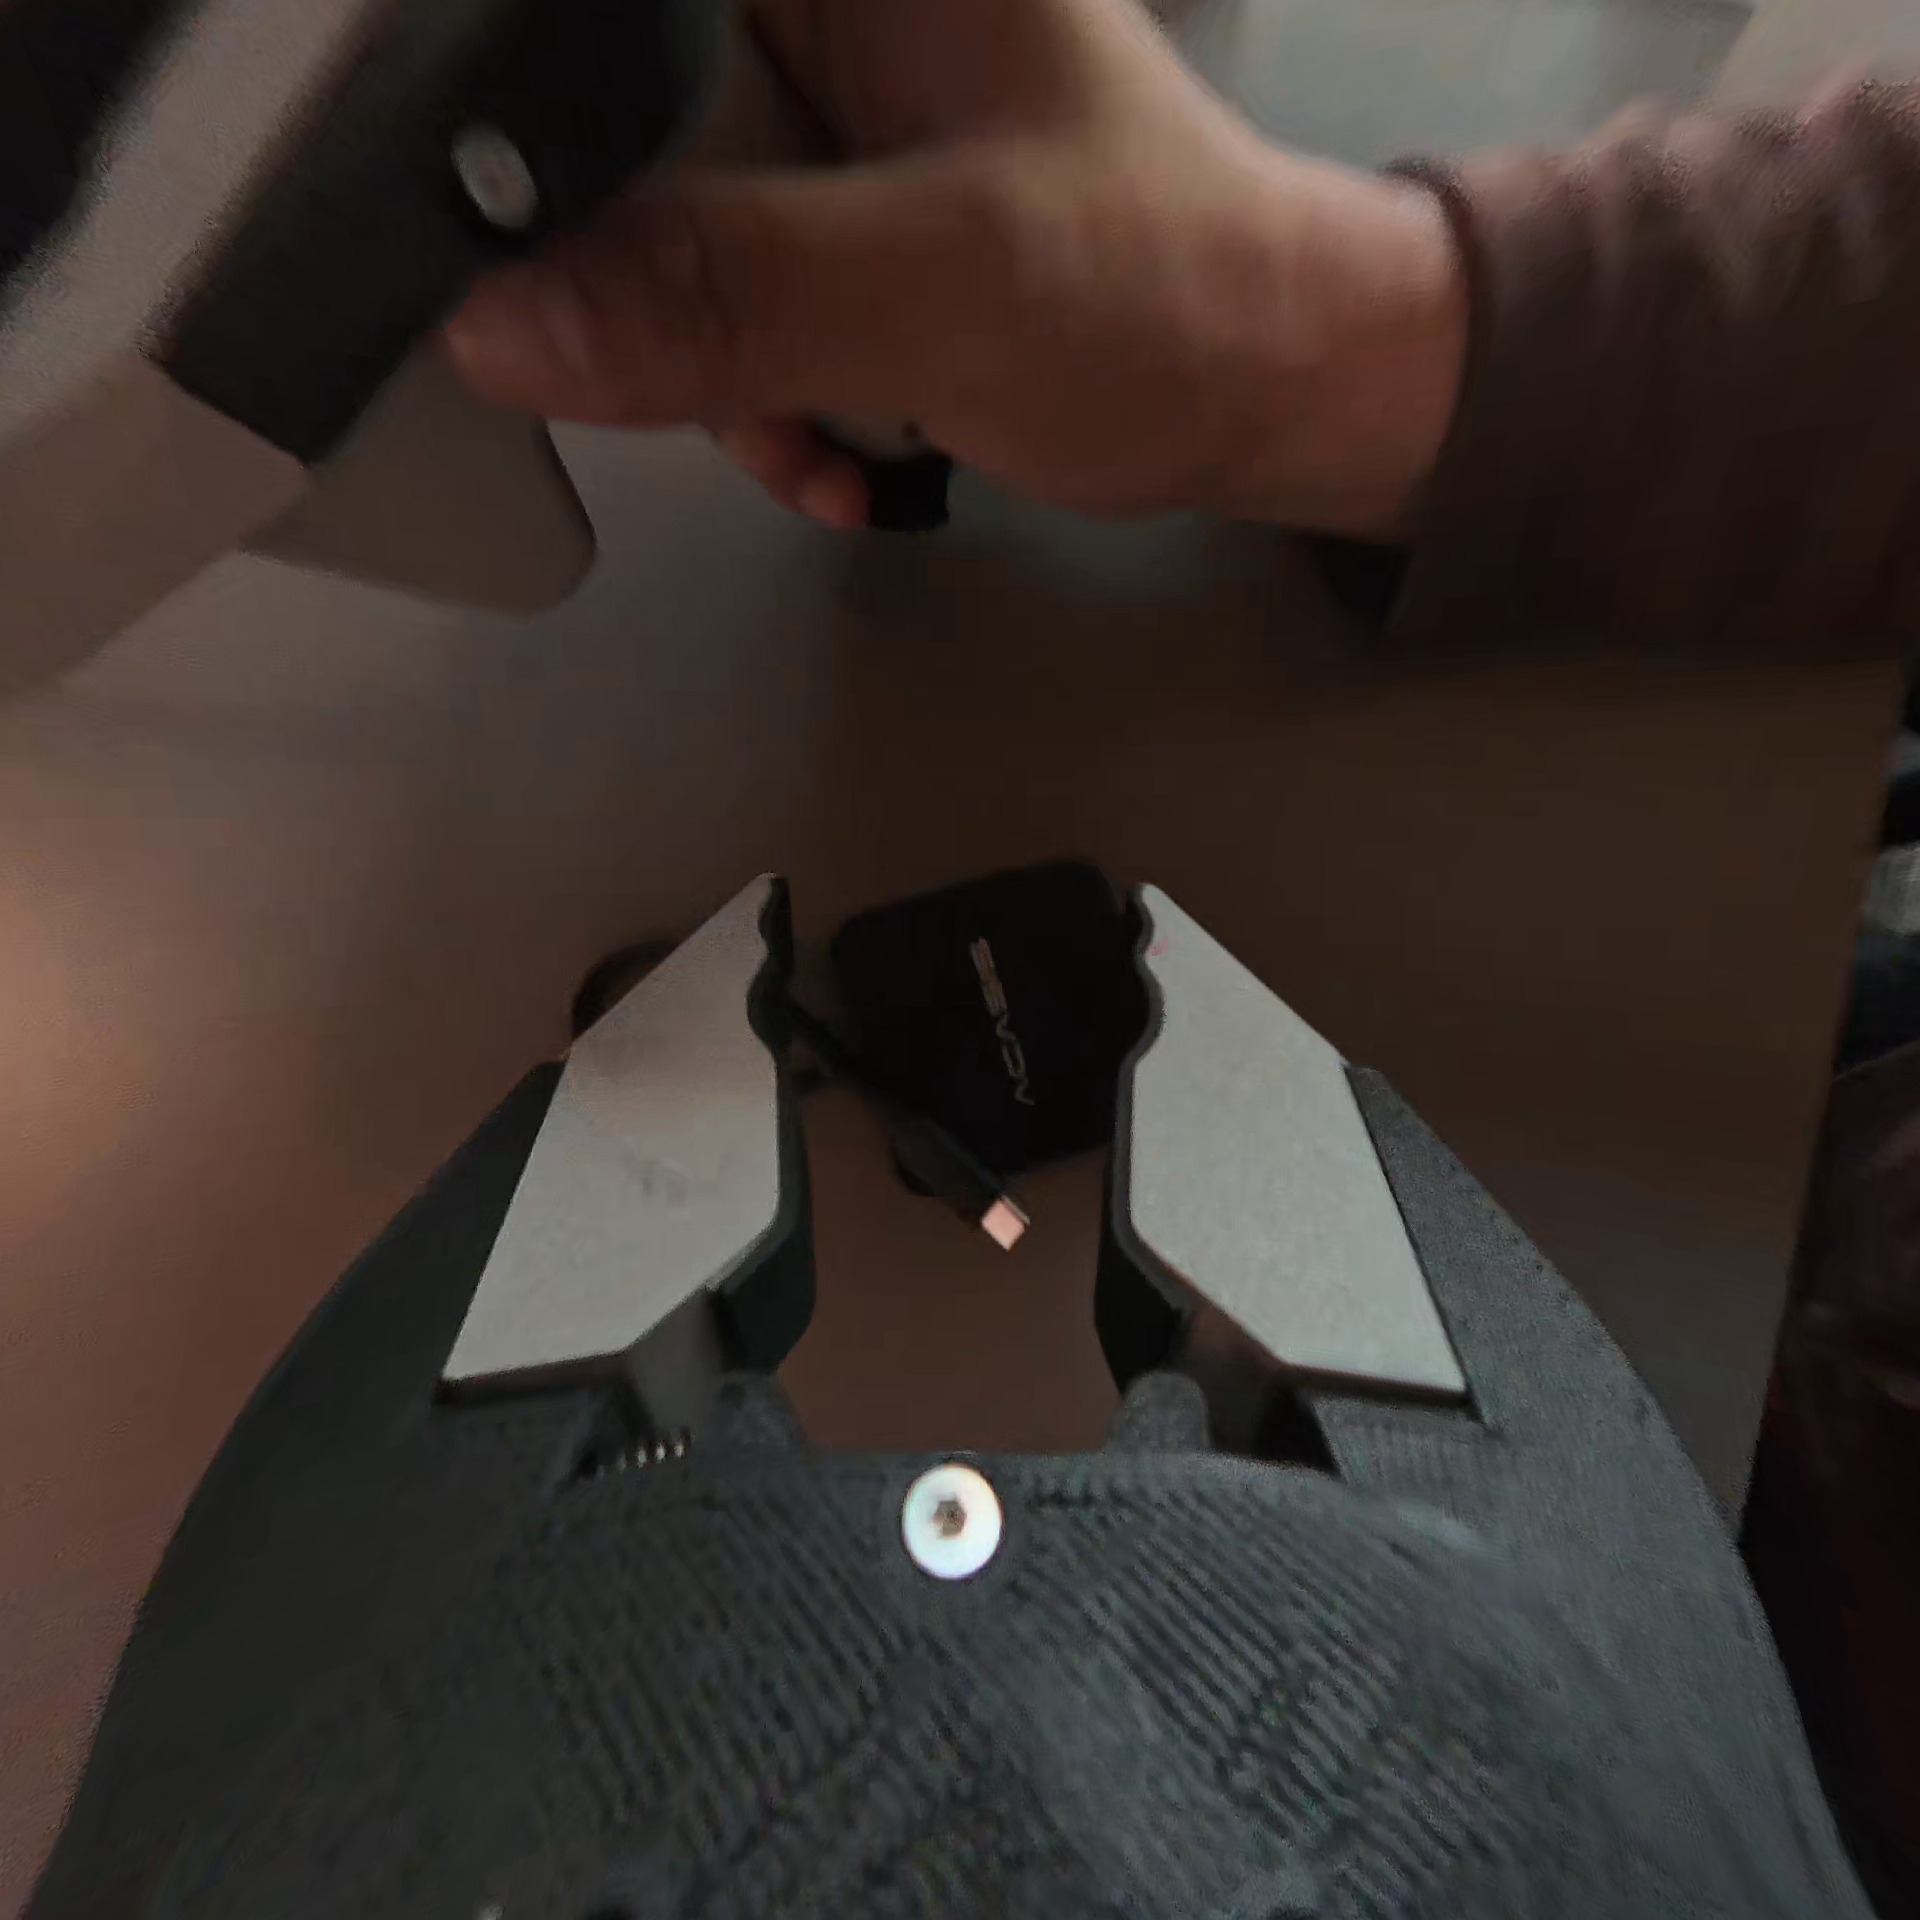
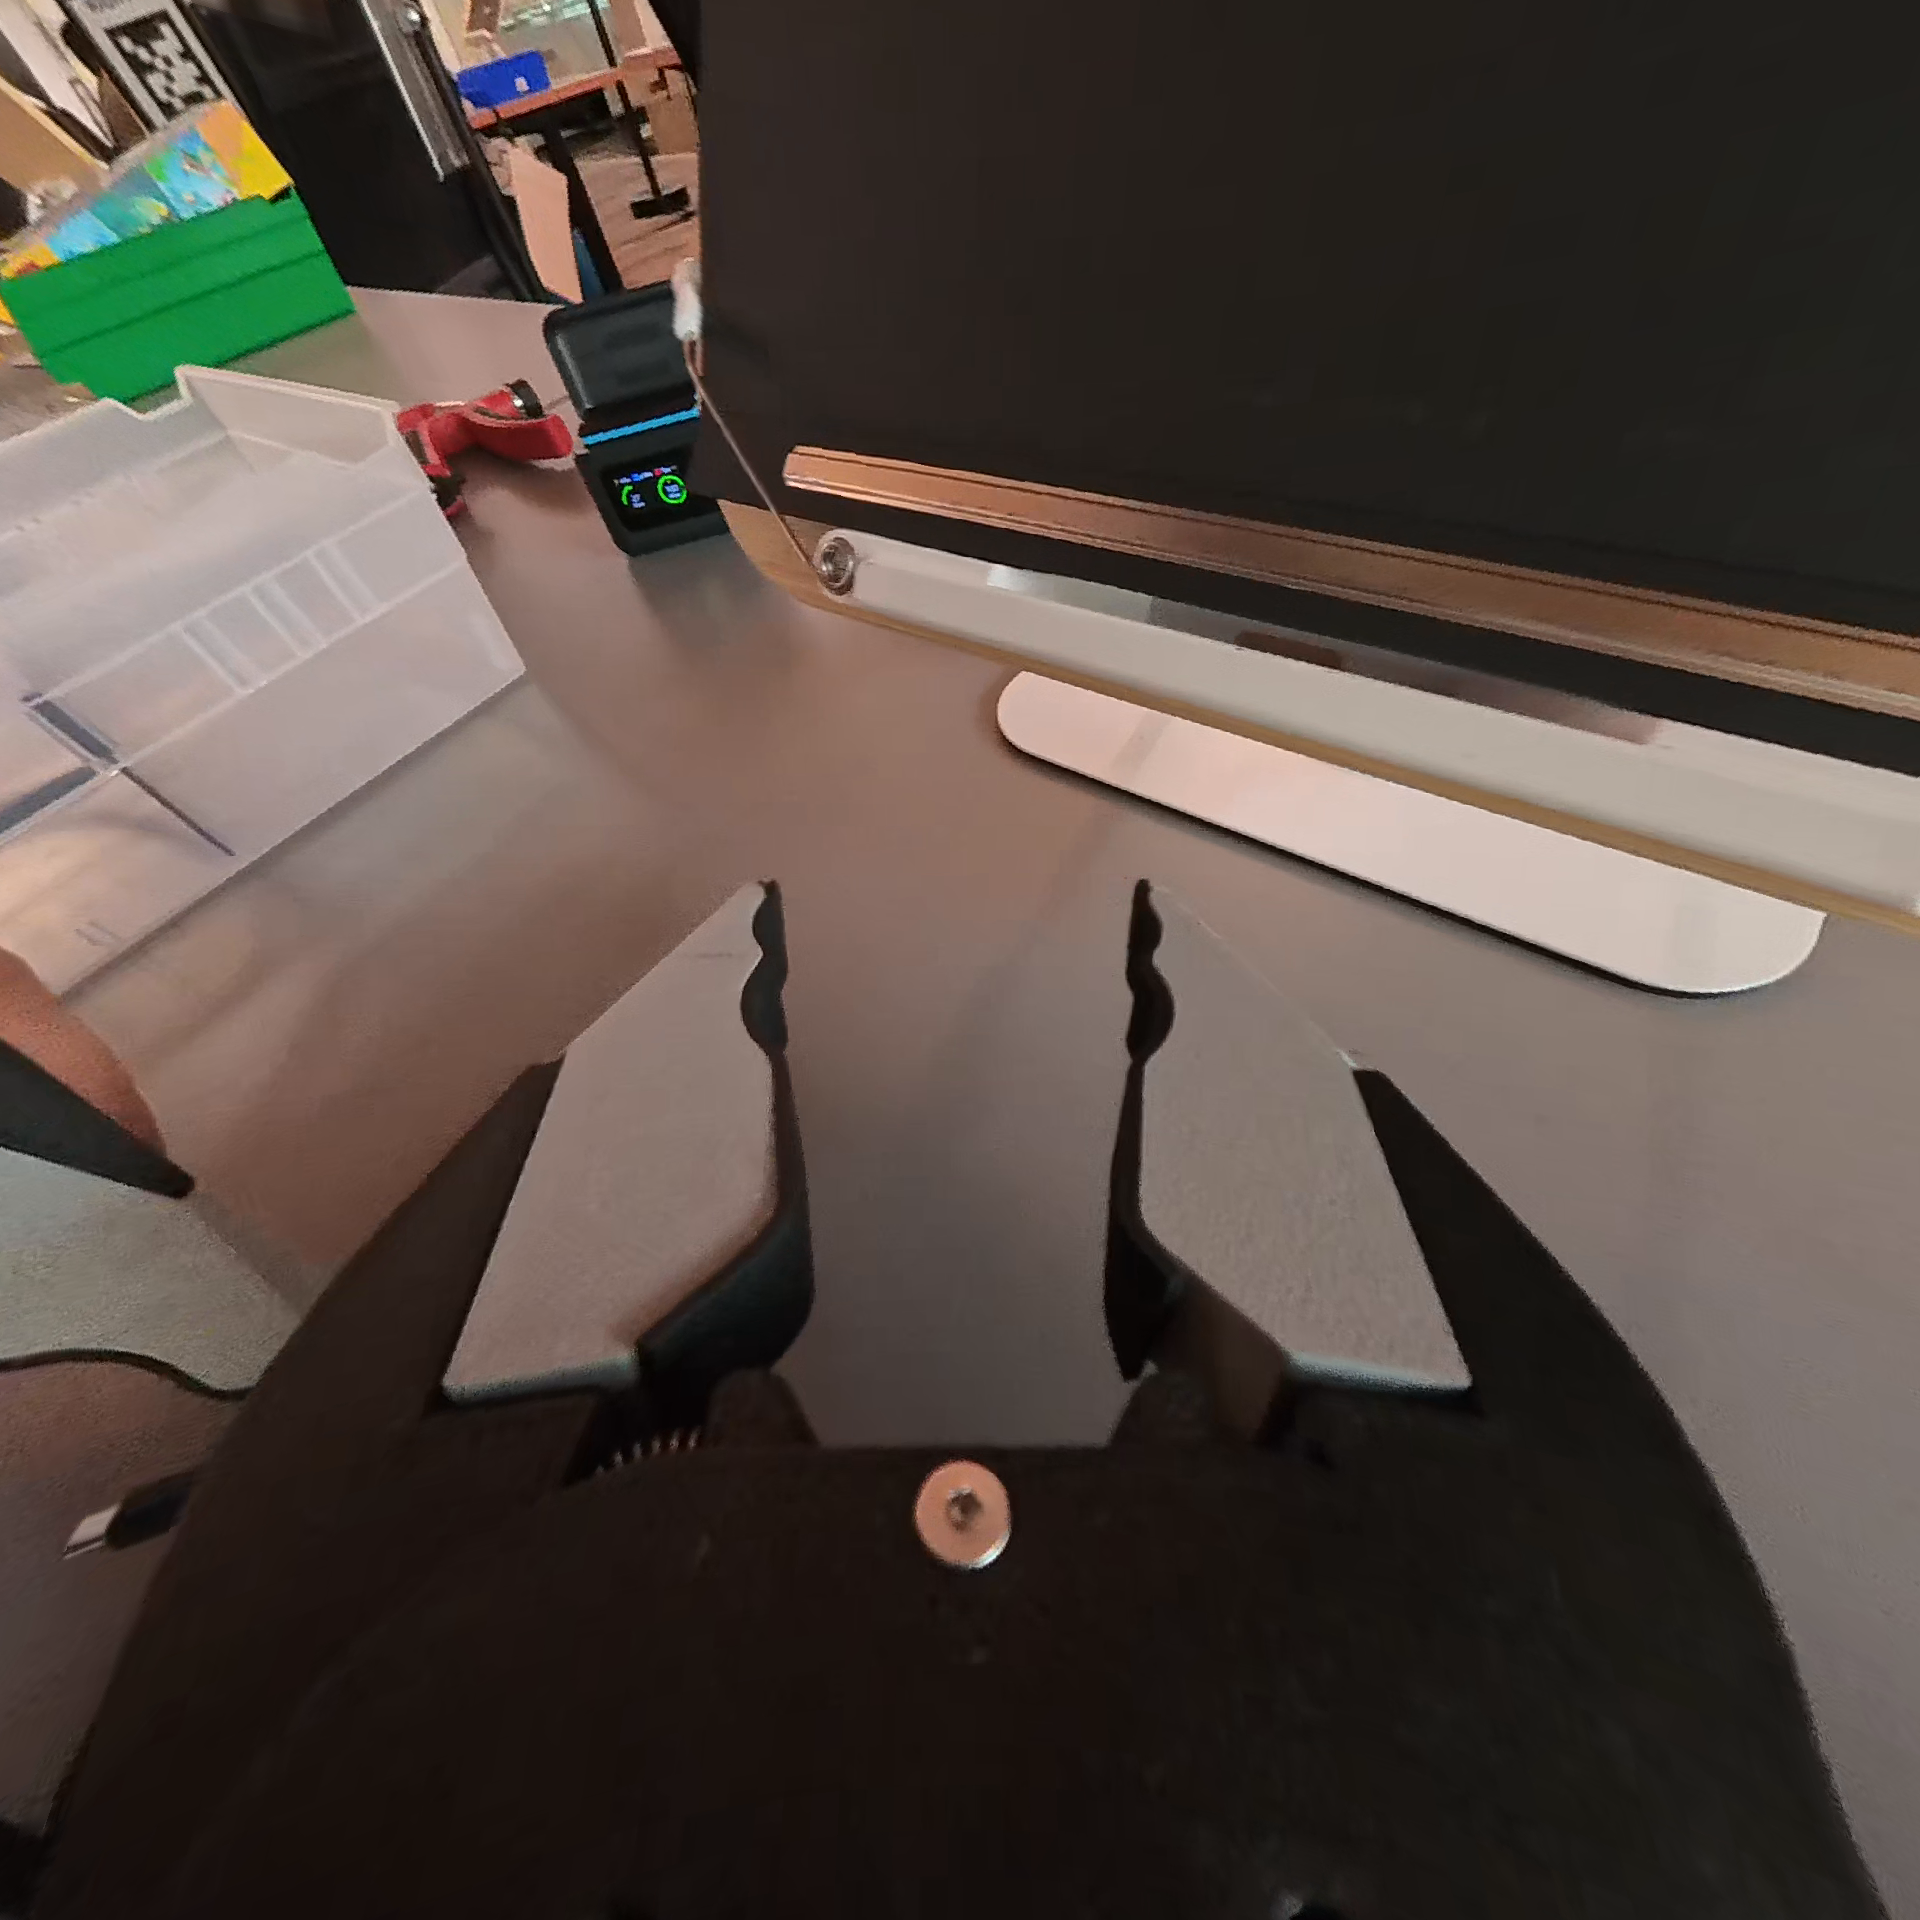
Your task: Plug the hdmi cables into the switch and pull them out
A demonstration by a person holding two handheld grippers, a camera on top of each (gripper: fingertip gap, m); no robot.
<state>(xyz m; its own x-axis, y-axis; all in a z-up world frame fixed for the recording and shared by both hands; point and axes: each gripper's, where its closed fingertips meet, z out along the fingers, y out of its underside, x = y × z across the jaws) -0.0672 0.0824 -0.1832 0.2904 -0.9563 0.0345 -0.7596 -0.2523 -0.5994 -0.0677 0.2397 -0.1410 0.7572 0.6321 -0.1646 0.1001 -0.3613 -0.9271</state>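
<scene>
The left gripper, with two grey metal fingers on a black textured plastic body, has its fingers spread apart and grasps nothing; between the fingertips and below them lies a small black rounded box, the switch, flat on a brown table surface; a thin black cable runs from the box toward the camera and ends in a small metal-tipped plug lying loose on the table, touching neither finger; beyond, a person's hand in a brownish sleeve holds a blurred black device, probably the other gripper, above the table.

The right gripper, of the same grey-and-black build, is likewise released and empty over bare grey table top; open room lies ahead of its fingertips; to the right stands a black monitor on a flat white base, its lower edge overhanging the table; to the left sits a translucent white plastic bin, its contents unclear; behind it, a green box holding colourful items, a red clamp-like tool, and a small black device with a lit screen; at the lower left edge a cable plug lies on the table.
</scene>
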